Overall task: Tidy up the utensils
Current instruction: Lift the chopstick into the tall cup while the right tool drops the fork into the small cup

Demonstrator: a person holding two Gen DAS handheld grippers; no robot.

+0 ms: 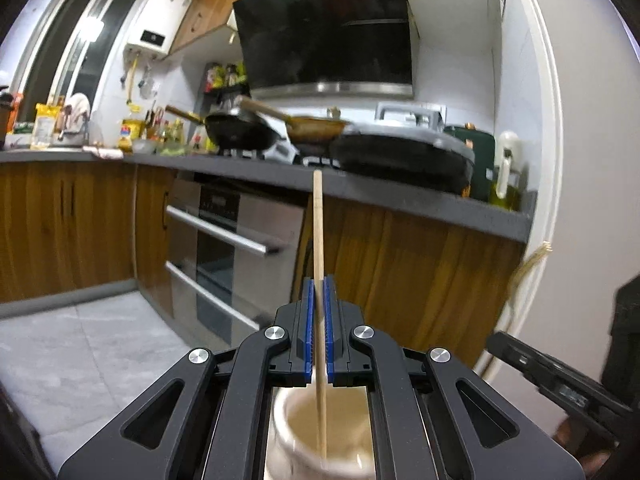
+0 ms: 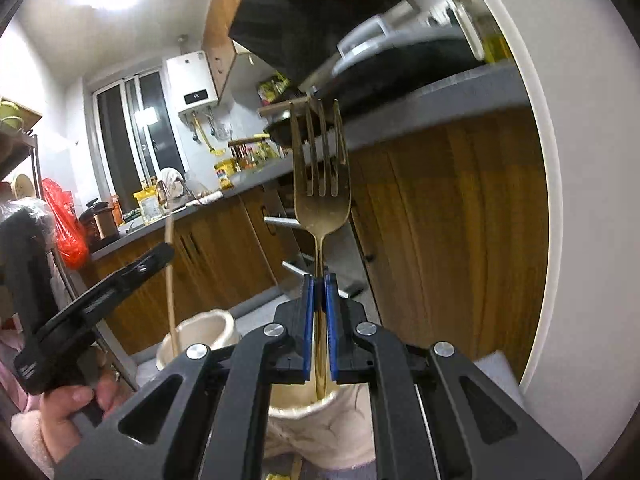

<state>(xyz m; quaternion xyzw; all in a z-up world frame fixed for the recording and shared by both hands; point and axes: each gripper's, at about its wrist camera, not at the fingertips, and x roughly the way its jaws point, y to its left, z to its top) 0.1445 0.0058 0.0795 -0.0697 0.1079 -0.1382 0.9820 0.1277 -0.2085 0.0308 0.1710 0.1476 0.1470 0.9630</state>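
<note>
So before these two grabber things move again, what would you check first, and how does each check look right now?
1. Left gripper shut on the chopstick: ok.
2. Right gripper shut on the fork: ok.
3. Chopstick's lower end inside the left cup: ok.
4. Fork handle reaching into the right cup: ok.
5. Two cups apart, left one visible beside the right: ok.
6. What the cups stand on: cannot tell.
</note>
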